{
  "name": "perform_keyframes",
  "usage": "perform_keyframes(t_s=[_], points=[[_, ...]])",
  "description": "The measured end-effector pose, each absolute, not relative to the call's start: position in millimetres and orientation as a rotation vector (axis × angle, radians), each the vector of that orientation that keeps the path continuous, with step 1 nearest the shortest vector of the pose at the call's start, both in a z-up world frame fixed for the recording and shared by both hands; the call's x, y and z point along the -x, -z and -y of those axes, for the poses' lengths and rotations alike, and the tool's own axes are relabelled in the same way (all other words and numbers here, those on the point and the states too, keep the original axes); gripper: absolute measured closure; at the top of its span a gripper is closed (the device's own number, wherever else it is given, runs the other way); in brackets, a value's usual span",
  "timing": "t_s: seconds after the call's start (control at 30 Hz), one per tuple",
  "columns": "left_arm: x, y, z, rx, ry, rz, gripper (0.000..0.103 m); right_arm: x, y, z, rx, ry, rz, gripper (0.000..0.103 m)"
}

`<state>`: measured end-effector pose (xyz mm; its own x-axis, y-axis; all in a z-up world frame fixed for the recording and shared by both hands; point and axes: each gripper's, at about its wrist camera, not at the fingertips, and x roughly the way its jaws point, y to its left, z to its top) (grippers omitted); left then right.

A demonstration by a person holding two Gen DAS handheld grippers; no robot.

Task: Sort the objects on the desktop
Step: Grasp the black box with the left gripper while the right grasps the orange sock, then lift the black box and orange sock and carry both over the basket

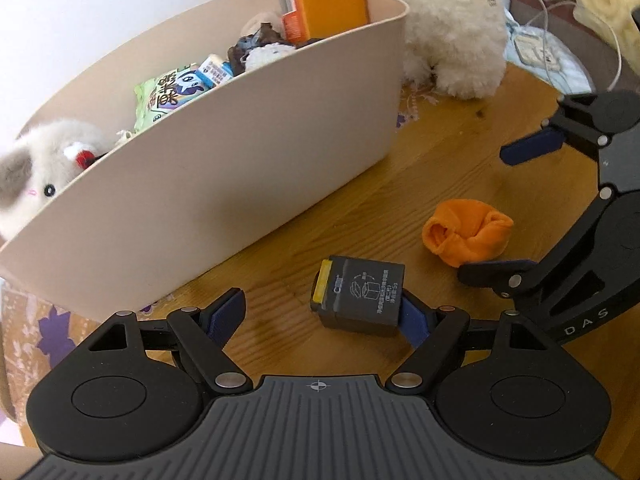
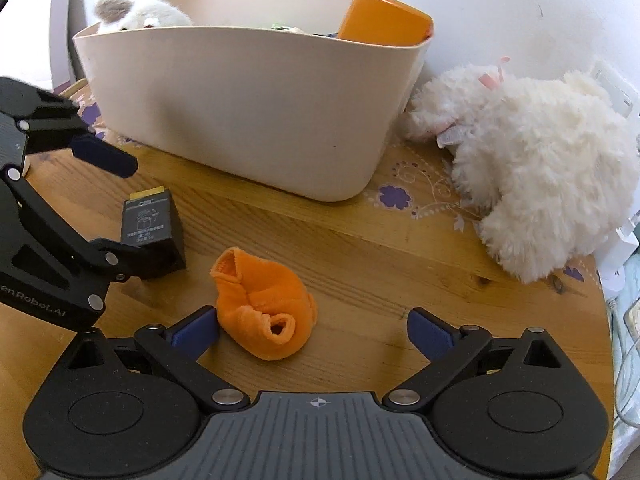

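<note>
I have the left gripper [image 1: 320, 316] tilted down at the table, jaws wide apart. The dark box [image 1: 360, 294] lies low centre-right in its view, hard against the right finger, long axis running across the gap. My right gripper [image 2: 314, 330], jaws also spread, has the orange sock [image 2: 266, 308] against its left finger. The beige bin [image 1: 240, 152] sits upper left.

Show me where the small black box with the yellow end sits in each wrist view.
Left wrist view: black box, lower centre, against the right finger of the open left tongs.
Right wrist view: black box, left of centre, beside the orange sock.
Shared landmark: the beige bin behind it.
</note>
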<state>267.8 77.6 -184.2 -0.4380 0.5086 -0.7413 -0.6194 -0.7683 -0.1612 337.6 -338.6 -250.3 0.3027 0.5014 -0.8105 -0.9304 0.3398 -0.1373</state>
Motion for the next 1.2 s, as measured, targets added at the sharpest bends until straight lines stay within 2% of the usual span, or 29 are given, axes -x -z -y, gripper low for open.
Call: perform_keyframes(t_s=[0.07,0.17,0.23,0.3,0.33,0.37,0.47,0.53,0.8,1.2], points=[[-264.1,186.0,-77.3,1.076,-2.208,-0.145,0.022,-339.8,250.4,338.1,0.669,-1.06,-0.76,0.007],[-258.1,189.5,-77.0,1.095,-2.198,-0.084,0.024,-338.0,248.4,336.7,0.664,-1.079,-0.756,0.018],[-256.3,190.5,-76.8,1.094,-2.185,-0.036,0.032,-335.7,246.9,335.5,0.662,-1.092,-0.755,0.027],[-256.7,190.5,-79.1,1.097,-2.167,-0.018,0.052,-333.7,245.7,334.7,0.655,-1.105,-0.762,0.036],[-257.6,189.5,-80.2,1.091,-2.16,-0.015,0.056,-333.3,245.4,334.3,0.651,-1.112,-0.766,0.039],[-258.2,188.6,-82.0,1.091,-2.158,-0.022,0.057,-332.7,244.9,334.0,0.647,-1.118,-0.769,0.045],[-257.4,188.0,-82.5,1.102,-2.158,-0.01,0.057,-328.5,243.0,332.8,0.65,-1.146,-0.77,0.073],[-259.2,187.3,-80.6,1.11,-2.156,-0.014,0.057,-325.7,242.0,332.0,0.656,-1.165,-0.775,0.087],[-277.6,181.3,-61.8,1.117,-2.169,0.009,0.057,-318.0,232.1,344.5,0.649,-1.196,-0.789,0.089],[-305.1,138.8,-19.5,1.027,-2.211,0.02,0.057,-301.6,164.0,374.0,0.606,-1.254,-0.685,0.089]])
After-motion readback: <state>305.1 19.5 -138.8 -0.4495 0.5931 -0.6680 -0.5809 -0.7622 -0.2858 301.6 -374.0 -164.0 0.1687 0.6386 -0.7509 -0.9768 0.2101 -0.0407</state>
